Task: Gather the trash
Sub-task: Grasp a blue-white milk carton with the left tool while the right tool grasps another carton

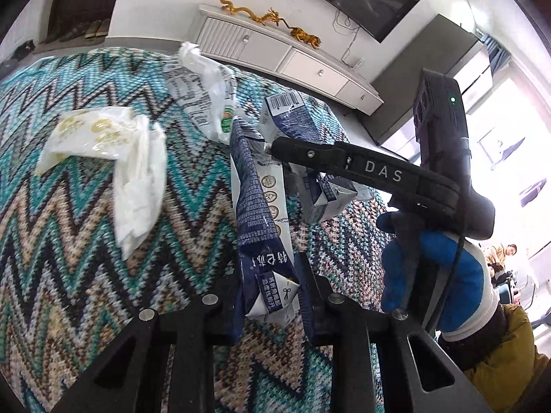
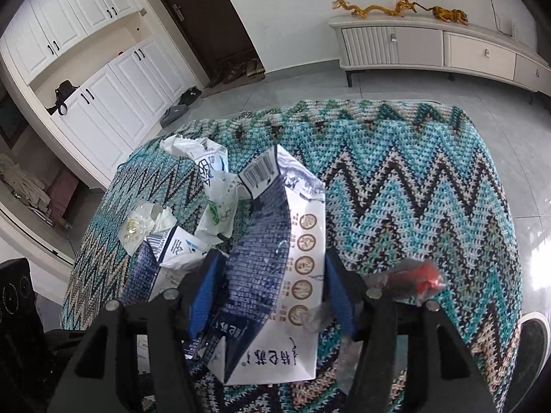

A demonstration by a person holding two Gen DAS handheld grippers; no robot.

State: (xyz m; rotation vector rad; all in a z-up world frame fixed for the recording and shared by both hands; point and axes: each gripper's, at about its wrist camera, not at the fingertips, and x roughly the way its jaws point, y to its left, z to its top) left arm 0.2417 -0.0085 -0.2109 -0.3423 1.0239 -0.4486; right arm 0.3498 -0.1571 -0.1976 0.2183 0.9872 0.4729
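Two flattened blue-and-white milk cartons lie on the zigzag knitted cloth (image 1: 69, 241). My left gripper (image 1: 272, 285) is shut on the near end of the long carton (image 1: 258, 206), which also shows at the left in the right wrist view (image 2: 151, 272). My right gripper (image 2: 273, 285), held by a blue-gloved hand (image 1: 430, 275), reaches in from the right (image 1: 275, 144). Its blue pads (image 2: 206, 289) straddle the second carton (image 2: 275, 227), close to its sides without visibly pressing. The barcode end of that carton (image 1: 287, 110) points away from me.
A crumpled white plastic bag (image 1: 206, 93) and a gold-printed tissue packet (image 1: 103, 137) lie farther left. A clear wrapper with red (image 2: 423, 278) sits right of my right gripper. Beyond the table edge stand a white cabinet (image 2: 430, 48) and bare floor (image 2: 310, 86).
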